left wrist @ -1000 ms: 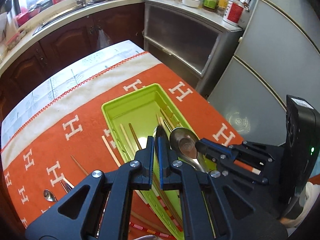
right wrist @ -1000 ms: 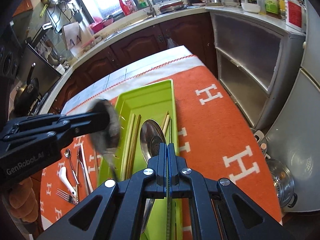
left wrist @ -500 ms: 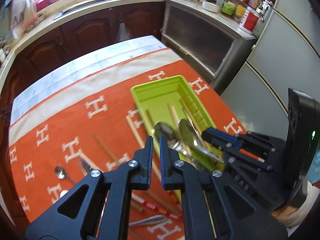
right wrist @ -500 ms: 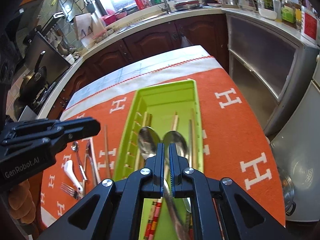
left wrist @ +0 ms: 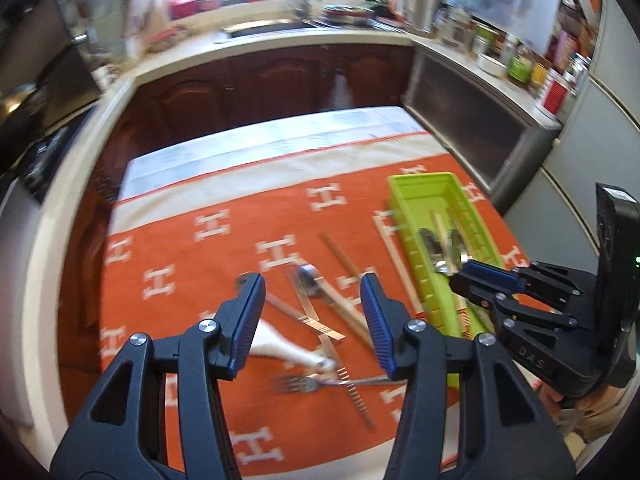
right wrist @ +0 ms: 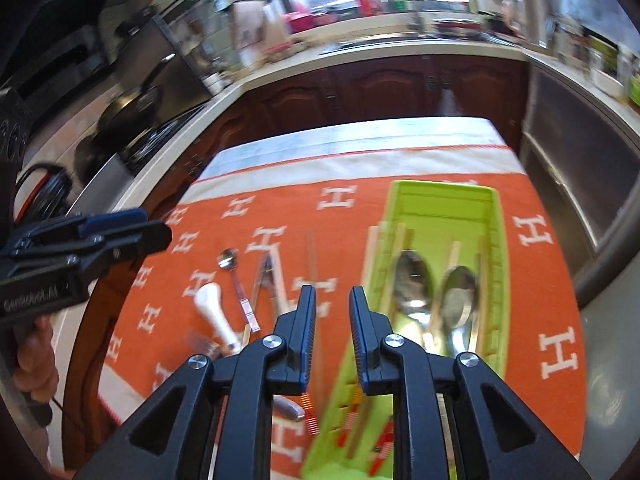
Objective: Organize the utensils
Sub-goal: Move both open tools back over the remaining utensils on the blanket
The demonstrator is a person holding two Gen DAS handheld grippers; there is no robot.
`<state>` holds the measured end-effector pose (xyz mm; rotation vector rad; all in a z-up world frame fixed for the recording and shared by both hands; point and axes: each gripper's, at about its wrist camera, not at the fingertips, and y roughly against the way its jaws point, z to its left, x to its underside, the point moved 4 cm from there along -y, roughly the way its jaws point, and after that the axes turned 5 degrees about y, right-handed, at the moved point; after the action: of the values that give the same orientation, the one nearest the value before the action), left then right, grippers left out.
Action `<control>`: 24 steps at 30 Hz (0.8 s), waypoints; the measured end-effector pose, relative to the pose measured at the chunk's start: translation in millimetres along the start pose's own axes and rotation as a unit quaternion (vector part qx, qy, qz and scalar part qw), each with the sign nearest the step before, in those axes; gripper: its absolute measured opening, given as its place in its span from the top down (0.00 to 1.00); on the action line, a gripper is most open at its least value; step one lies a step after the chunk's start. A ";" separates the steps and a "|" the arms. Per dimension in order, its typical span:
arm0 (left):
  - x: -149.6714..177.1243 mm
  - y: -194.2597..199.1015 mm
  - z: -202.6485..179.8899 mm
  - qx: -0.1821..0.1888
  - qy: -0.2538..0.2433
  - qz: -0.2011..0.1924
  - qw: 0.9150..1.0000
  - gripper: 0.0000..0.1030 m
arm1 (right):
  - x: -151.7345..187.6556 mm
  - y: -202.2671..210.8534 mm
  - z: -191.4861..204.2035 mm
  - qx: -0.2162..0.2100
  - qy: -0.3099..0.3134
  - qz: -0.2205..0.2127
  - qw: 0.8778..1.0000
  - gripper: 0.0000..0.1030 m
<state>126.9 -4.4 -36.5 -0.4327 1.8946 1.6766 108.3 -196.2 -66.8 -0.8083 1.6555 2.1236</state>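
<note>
Utensils (right wrist: 412,280) on H-patterned cloth (right wrist: 560,280)

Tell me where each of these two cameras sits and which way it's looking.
Left wrist view: sits on the left hand-held gripper, looking down past its opening, empty jaws at loose utensils on the orange cloth; the right hand-held gripper shows.
Right wrist view: sits on the right hand-held gripper, jaws opening and empty, facing the green tray; the left hand-held gripper and a hand show.
Shared: tray, cloth, white-handled utensil, kitchen counter.

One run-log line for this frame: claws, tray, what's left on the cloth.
left claw: opening, empty | right claw: opening, empty | green tray: two spoons inside | cloth: fork, chopsticks loose
</note>
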 end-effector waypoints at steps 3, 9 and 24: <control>15.5 12.6 30.1 -0.024 0.032 -0.005 0.999 0.52 | 1.0 -1.5 31.1 -0.019 0.037 0.009 0.999 0.80; 55.6 21.3 85.3 -0.061 0.095 -0.002 0.994 0.52 | 13.8 -20.6 86.9 -0.057 0.095 0.045 0.993 0.77; 156.4 -5.5 149.2 -0.071 0.206 0.051 0.975 0.52 | 63.0 -110.4 153.0 -0.084 0.245 0.174 0.950 0.77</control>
<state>36.7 160.5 -143.4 -0.8068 2.1206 1.9112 86.8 -24.9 -165.6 -1.2589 2.0006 2.4730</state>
